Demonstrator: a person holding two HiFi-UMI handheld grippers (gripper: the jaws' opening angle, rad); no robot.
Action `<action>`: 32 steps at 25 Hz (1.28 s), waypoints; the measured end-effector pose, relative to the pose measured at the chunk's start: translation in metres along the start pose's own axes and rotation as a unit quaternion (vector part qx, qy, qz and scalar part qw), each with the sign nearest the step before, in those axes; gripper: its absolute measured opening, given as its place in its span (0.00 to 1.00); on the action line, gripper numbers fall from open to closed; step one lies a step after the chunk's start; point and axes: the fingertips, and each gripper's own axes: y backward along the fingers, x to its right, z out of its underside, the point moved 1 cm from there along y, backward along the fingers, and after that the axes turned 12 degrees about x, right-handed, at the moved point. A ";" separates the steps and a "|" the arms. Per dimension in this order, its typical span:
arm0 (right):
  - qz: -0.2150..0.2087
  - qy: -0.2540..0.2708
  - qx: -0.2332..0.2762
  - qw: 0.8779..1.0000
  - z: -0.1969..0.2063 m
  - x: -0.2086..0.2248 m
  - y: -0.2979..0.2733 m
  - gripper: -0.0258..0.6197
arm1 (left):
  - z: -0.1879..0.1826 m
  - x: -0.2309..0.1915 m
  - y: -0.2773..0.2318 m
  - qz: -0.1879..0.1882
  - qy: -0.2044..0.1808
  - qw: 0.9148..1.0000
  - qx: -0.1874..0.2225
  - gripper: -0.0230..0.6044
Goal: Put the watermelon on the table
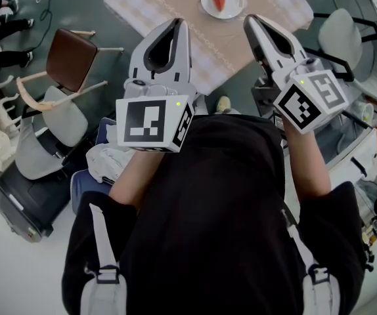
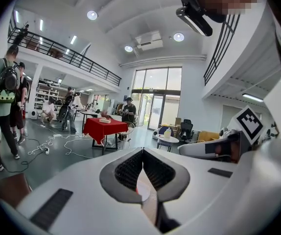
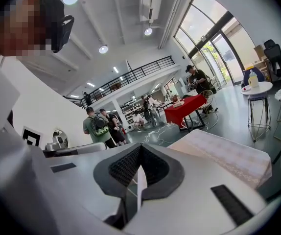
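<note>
Left gripper and right gripper are each closed tip to tip with nothing between the jaws, and both point toward the table. The watermelon slice lies on a white plate on the table's far part, well apart from both grippers. The task looks finished, with nothing left to place. No writing is readable; the cubes carry only black-and-white square markers.

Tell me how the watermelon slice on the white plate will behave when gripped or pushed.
The watermelon slice looks like a small wedge, so probably light. Its red flesh may be soft and wet: likely slippery, easily crushed. It lies loose on the smooth white plate, so a push would probably slide it, not roll it.
</note>
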 end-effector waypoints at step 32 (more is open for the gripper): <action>0.006 0.004 0.028 1.000 -0.003 -0.044 0.193 0.06 | -0.012 0.138 0.146 -0.020 -0.049 0.998 0.030 0.06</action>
